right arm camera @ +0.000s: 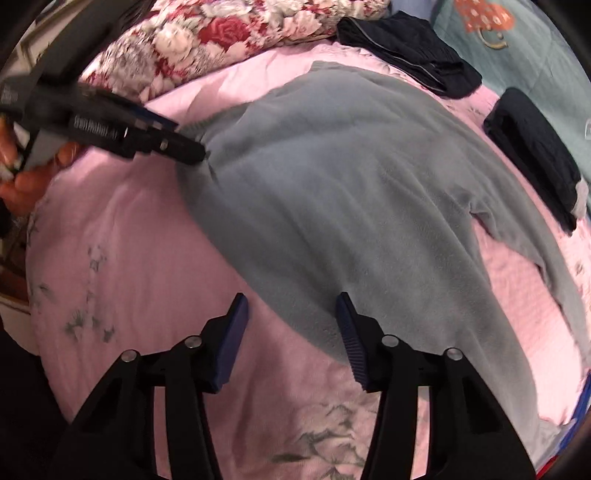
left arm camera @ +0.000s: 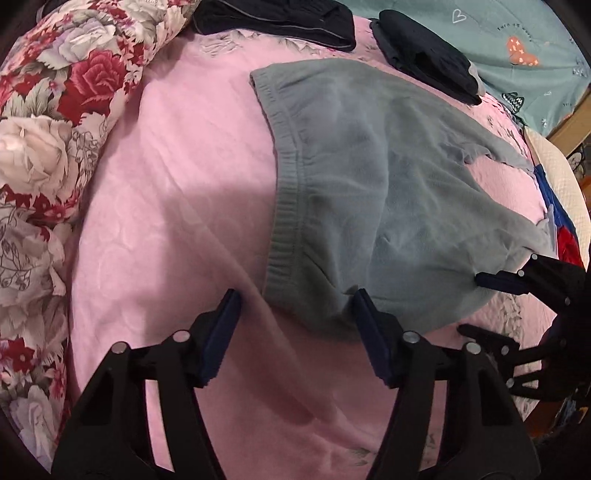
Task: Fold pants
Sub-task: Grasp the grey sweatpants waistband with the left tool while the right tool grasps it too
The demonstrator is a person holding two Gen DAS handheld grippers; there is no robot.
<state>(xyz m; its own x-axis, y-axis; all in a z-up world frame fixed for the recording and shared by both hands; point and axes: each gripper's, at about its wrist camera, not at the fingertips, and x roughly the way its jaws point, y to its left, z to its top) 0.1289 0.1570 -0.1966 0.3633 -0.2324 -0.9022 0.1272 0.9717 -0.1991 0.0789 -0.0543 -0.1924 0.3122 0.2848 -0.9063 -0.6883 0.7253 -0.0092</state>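
The grey pants [left arm camera: 388, 192] lie spread on the pink bedsheet [left arm camera: 166, 184], their ribbed waistband corner lying between the fingers of the left gripper [left arm camera: 295, 310], whose jaws stand apart with the right finger touching the fabric and the left one resting on bare sheet, nothing pinched. The right gripper [right arm camera: 291, 314] is likewise unclenched, straddling the near edge of the pants further along, one finger on the cloth and the other on the sheet beside it. Beyond the fingers sit a flowered quilt [left arm camera: 55, 110] and two folded dark garments [left arm camera: 280, 18].
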